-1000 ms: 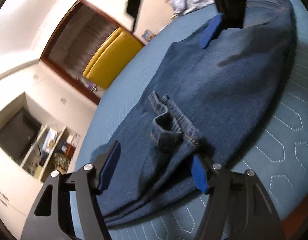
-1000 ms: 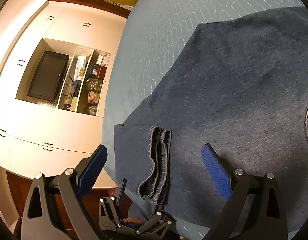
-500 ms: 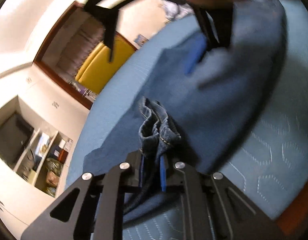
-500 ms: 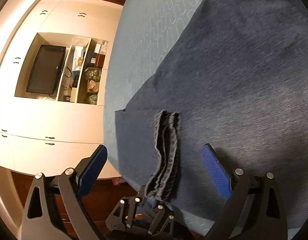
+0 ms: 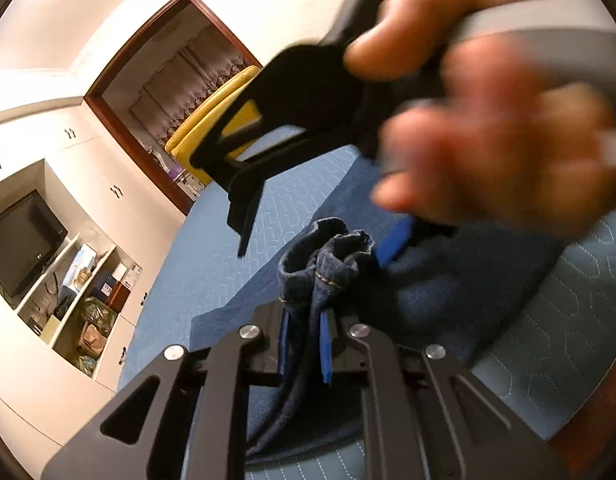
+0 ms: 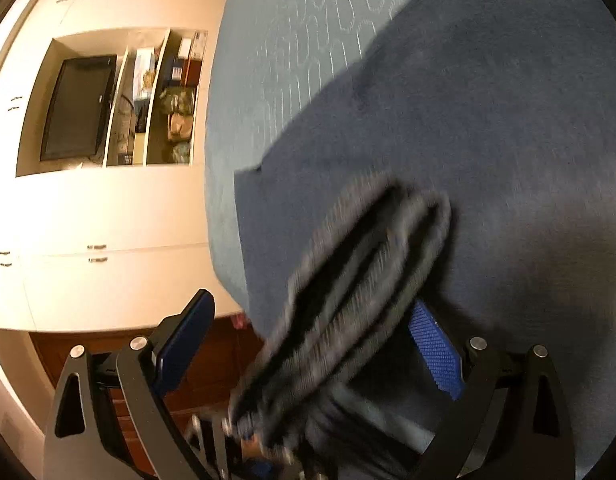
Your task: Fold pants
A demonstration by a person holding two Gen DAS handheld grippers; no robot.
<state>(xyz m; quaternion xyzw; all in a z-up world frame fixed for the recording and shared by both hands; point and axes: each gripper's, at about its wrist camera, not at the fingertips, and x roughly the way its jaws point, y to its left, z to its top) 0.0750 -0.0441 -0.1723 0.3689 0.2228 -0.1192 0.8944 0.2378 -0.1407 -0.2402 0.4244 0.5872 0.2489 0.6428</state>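
Dark blue jeans (image 6: pixel 488 140) lie spread on the bed. My left gripper (image 5: pixel 303 344) is shut on a bunched hem fold (image 5: pixel 328 256) and holds it raised off the cloth. My right gripper (image 6: pixel 308 348) is open, its blue pads wide apart. The lifted fold (image 6: pixel 368 272) shows blurred between those pads without touching them. In the left wrist view a person's hand (image 5: pixel 488 128) holds the right gripper close in front, and one of its fingers (image 5: pixel 247 200) hangs just above the fold. The left gripper (image 6: pixel 243 436) is a blur at the bottom of the right wrist view.
The bed has a blue quilted cover (image 5: pixel 568 320) with a wooden edge (image 5: pixel 580 432) at the lower right. A white wall unit holds a television (image 6: pixel 77 108) and cluttered shelves (image 6: pixel 175 104). A yellow chair (image 5: pixel 211 124) stands by a doorway.
My left gripper has shut on the bunched hem and lifted it. My right gripper, still open, has swung across the jeans to straddle the raised fold.
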